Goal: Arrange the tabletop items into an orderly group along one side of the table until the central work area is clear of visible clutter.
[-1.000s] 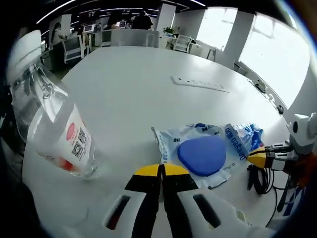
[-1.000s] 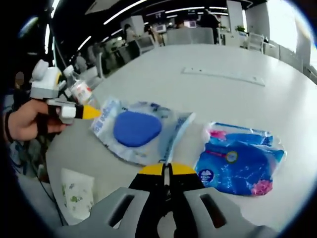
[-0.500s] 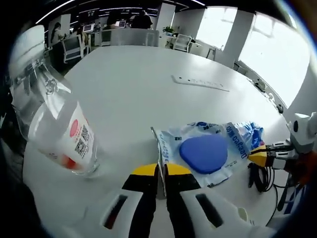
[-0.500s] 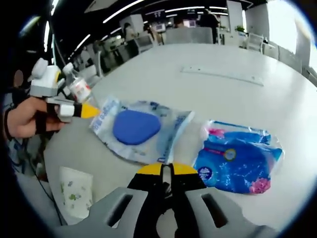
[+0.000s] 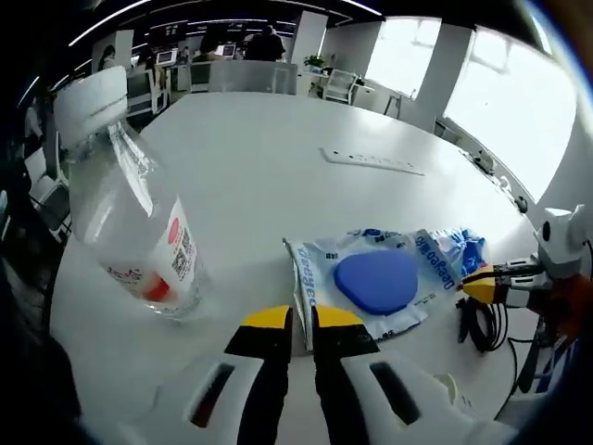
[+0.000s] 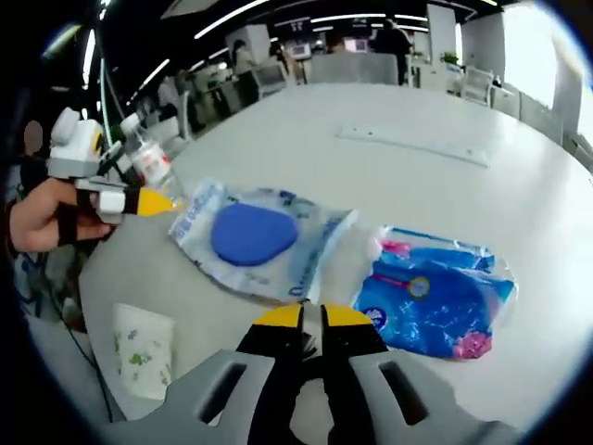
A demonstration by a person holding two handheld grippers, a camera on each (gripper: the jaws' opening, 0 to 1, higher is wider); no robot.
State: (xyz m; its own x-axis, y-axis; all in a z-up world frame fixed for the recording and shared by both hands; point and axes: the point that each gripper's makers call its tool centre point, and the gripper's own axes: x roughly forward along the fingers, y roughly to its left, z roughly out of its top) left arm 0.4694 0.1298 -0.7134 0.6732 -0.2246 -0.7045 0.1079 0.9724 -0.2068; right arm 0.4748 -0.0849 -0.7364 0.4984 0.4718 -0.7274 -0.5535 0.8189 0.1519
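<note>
In the left gripper view the left gripper [image 5: 296,320] has its yellow-tipped jaws slightly spread, with the near edge of the clear plastic pouch holding a blue rounded pad [image 5: 371,283] lying between the tips, though whether they touch it cannot be told. Just left of the jaws stands a clear plastic bottle with a white cap and a red-and-white label [image 5: 134,227], tilted in the picture, on the white surface [image 5: 250,176]. Beyond the pouch, at the right edge, the right gripper [image 5: 491,283] points its yellow tip at the far end of the pouch, with black cables [image 5: 477,324] beside it. Farther back a long white strip [image 5: 375,160] lies flat, and office chairs and people sit well beyond. In the right gripper view the right gripper's own jaws [image 6: 304,320] are parted a little, over bare surface near the pouch edge; a white paper cup with a green print [image 6: 141,350] lies to the lower left, a blue wet-wipes packet with pink marks [image 6: 431,301] lies just right of the pouch, and a hand [image 6: 42,218] holds the left gripper by the bottle. Against a second ago, both pairs of jaws, then pressed together, have opened slightly, and the bottle appears more upright and closer to centre in the left gripper view.
</note>
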